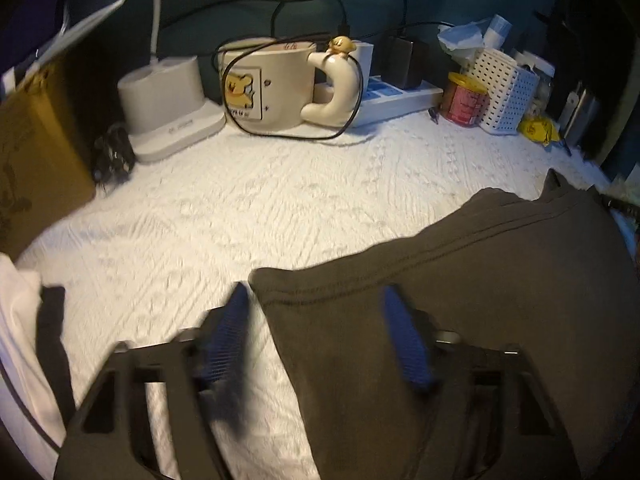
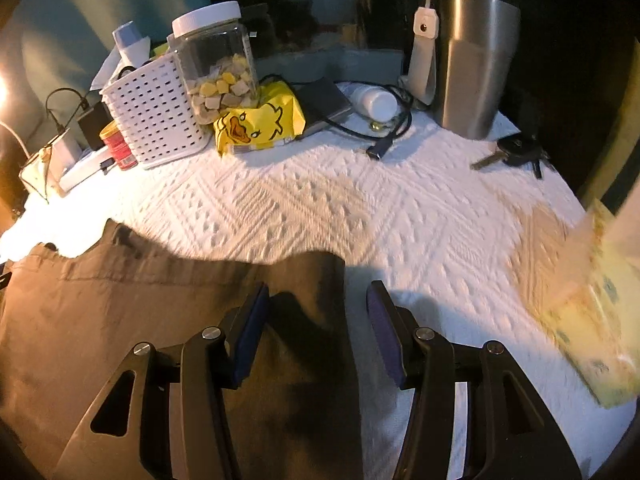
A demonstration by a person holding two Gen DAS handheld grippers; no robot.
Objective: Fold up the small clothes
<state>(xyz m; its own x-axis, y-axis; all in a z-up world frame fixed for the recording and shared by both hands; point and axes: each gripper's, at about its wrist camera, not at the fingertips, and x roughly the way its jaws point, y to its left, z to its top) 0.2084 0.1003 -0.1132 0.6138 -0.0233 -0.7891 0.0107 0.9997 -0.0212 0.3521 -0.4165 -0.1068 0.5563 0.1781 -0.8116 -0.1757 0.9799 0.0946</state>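
Note:
A dark brown-grey garment (image 1: pixel 480 280) lies flat on the white textured cloth (image 1: pixel 240 220). In the left wrist view its left corner lies between my open left gripper's (image 1: pixel 316 296) blue-padded fingers, which hover just over it. In the right wrist view the same garment (image 2: pixel 140 320) fills the lower left, and its right edge runs between the fingers of my open right gripper (image 2: pixel 318 290). Neither gripper holds anything.
At the back in the left wrist view stand a cream mug (image 1: pixel 276 84), a lamp base (image 1: pixel 168 108), a power strip (image 1: pixel 400 98), a red can (image 1: pixel 464 98) and a white basket (image 1: pixel 504 92). The right wrist view shows a jar (image 2: pixel 216 60), a steel tumbler (image 2: pixel 476 64), keys (image 2: pixel 516 152) and a yellow packet (image 2: pixel 260 120).

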